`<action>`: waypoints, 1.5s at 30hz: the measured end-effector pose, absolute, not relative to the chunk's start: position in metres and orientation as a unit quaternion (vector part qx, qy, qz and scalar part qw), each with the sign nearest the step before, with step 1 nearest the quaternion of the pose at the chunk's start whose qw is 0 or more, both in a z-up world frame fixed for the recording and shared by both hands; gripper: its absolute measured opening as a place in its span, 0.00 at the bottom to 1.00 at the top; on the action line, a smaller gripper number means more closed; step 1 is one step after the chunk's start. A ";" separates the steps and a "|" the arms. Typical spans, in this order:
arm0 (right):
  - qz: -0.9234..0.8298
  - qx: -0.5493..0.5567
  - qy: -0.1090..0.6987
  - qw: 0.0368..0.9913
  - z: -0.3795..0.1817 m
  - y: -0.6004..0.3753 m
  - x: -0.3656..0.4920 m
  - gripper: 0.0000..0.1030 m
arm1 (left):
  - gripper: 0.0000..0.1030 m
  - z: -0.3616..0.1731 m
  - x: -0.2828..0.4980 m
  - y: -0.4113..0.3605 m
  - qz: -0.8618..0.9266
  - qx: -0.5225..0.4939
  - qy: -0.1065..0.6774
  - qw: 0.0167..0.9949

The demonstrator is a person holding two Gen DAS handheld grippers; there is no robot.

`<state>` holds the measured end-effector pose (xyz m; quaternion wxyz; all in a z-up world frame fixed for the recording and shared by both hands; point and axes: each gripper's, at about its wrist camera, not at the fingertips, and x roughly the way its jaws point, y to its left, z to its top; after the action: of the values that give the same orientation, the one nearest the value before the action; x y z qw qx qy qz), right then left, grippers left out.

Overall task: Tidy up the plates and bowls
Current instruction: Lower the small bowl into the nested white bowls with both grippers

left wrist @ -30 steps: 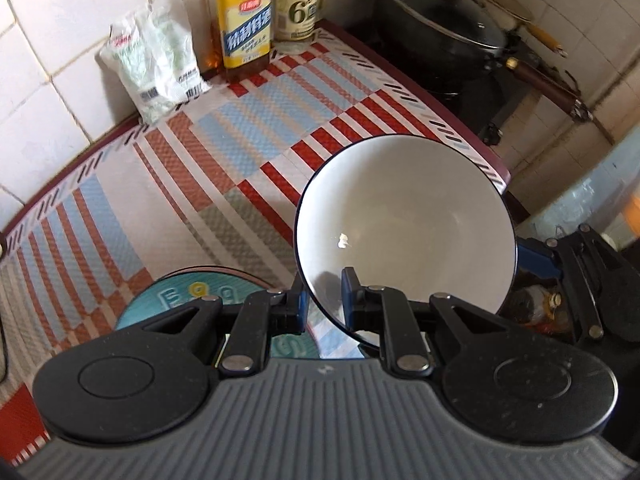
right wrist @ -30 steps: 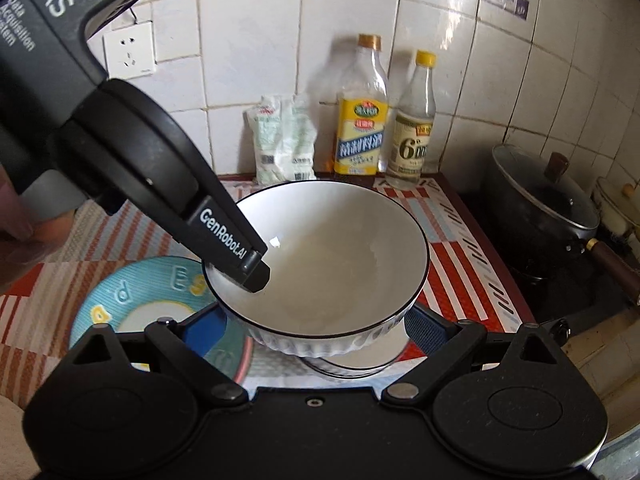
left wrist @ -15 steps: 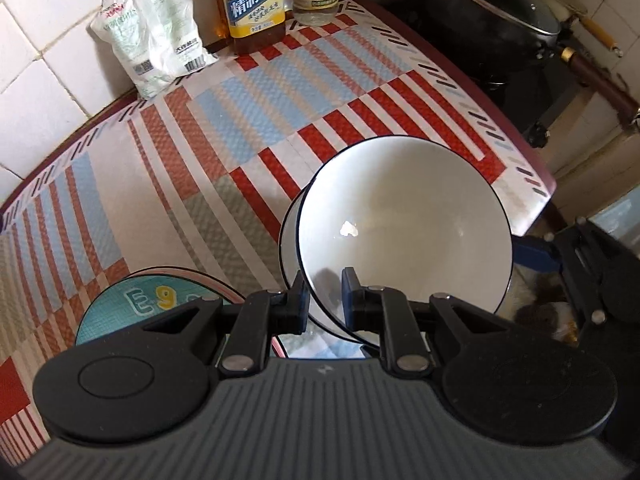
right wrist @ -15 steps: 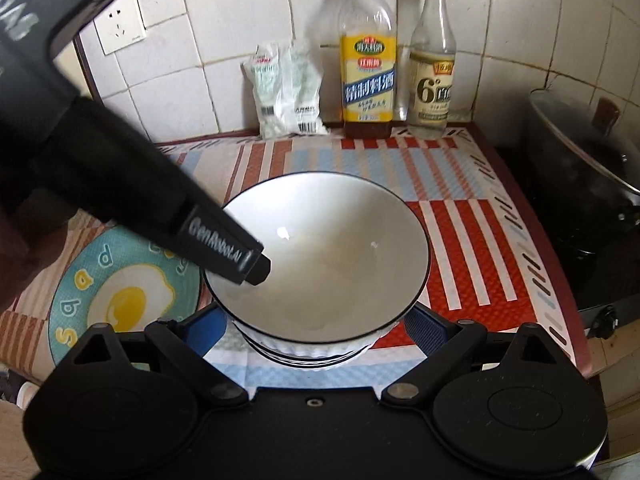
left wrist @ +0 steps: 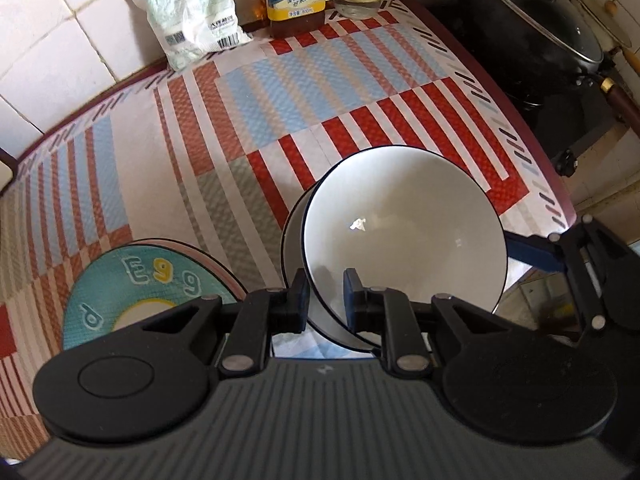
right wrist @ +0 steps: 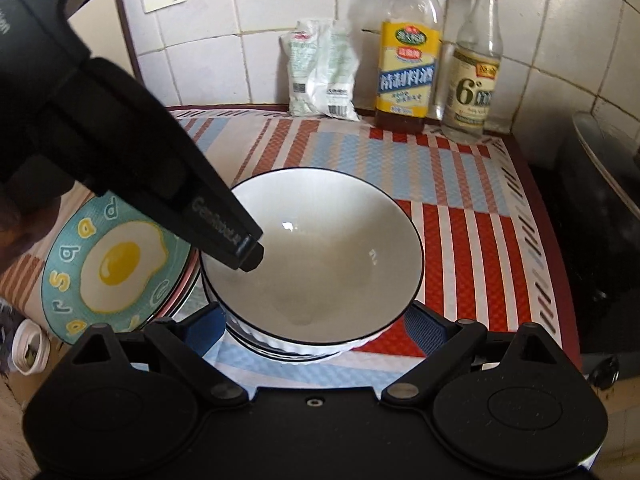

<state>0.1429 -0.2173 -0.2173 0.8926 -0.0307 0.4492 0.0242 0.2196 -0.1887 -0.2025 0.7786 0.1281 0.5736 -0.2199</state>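
A white bowl with a dark rim (left wrist: 404, 236) (right wrist: 316, 248) is held by my left gripper (left wrist: 326, 294), which is shut on its near rim. It sits in or just above a second white bowl (left wrist: 294, 240) (right wrist: 280, 350) on the striped mat; I cannot tell if they touch. My right gripper (right wrist: 316, 324) is open, its blue fingertips (right wrist: 204, 326) on either side of the lower bowl. The left gripper (right wrist: 244, 254) reaches into the bowl in the right wrist view. A teal egg-pattern plate (left wrist: 148, 292) (right wrist: 116, 268) lies left of the bowls.
At the tiled back wall stand a yellow-labelled oil bottle (right wrist: 406, 60), a clear bottle (right wrist: 474, 68) and a white packet (right wrist: 322, 70). A lidded black pan (left wrist: 536, 28) sits on the stove right of the mat. The table's right edge (left wrist: 552, 184) is close to the bowls.
My left gripper has lowered the bowl down toward the second bowl. Both cameras have tilted downward over the mat.
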 end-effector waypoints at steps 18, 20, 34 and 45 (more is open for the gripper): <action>0.064 -0.085 0.442 0.891 -0.218 -0.207 0.135 0.95 | 0.07 -0.178 0.206 -0.154 -0.190 0.028 0.537 0.822; 0.066 -0.075 0.431 0.897 -0.215 -0.211 0.131 0.95 | 0.07 -0.180 0.205 -0.147 -0.185 0.002 0.541 0.820; 0.106 -0.042 0.363 0.925 -0.203 -0.229 0.075 0.95 | 0.21 -0.173 0.154 -0.125 -0.194 -0.071 0.498 0.842; 0.105 -0.048 0.357 0.927 -0.251 -0.240 0.064 0.95 | 0.47 -0.199 0.122 -0.130 -0.171 -0.162 0.462 0.855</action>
<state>0.0639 -0.2400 -0.2514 0.9270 -0.0484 0.3567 0.1054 0.1220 -0.1298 -0.1988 0.8552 -0.1620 0.4616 -0.1708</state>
